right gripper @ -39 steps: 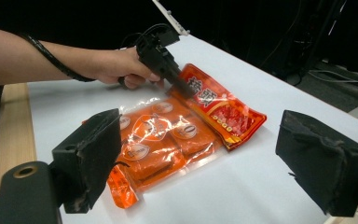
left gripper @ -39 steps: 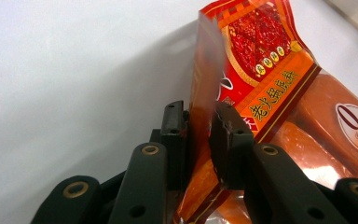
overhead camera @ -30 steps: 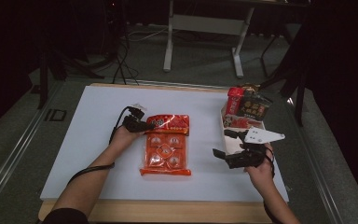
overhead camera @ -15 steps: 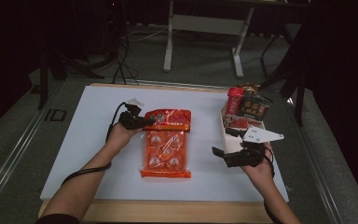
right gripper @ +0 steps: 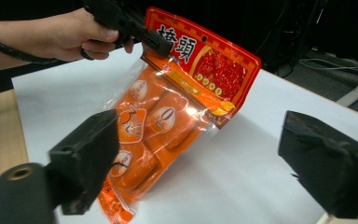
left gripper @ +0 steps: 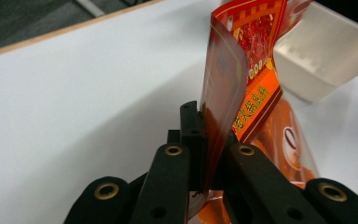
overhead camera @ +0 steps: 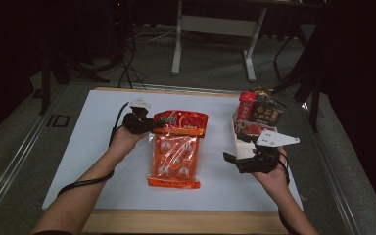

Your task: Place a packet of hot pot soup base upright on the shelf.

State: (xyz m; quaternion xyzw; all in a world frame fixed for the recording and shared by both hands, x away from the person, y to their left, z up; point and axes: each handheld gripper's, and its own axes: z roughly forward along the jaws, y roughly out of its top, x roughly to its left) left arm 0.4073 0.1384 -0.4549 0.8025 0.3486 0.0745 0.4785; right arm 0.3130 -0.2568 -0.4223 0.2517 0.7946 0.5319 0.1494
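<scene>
An orange and red snack bag (overhead camera: 175, 147) with several small packets inside lies in the middle of the white table (overhead camera: 88, 147). My left gripper (overhead camera: 152, 123) is shut on the bag's red top left corner (left gripper: 223, 93) and holds that end lifted (right gripper: 200, 56). My right gripper (overhead camera: 232, 157) hovers to the right of the bag, open with nothing between its jaws; the bag (right gripper: 158, 126) lies ahead of its black fingers (right gripper: 88, 154).
A white bin (overhead camera: 240, 134) at the right of the table holds several dark and red packets (overhead camera: 259, 112); it appears as a pale tub (left gripper: 326, 51) in the left gripper view. Table legs (overhead camera: 215, 29) stand beyond the far edge.
My left gripper has lifted the bag's top end a little and drawn it toward the far side. The right gripper has barely moved.
</scene>
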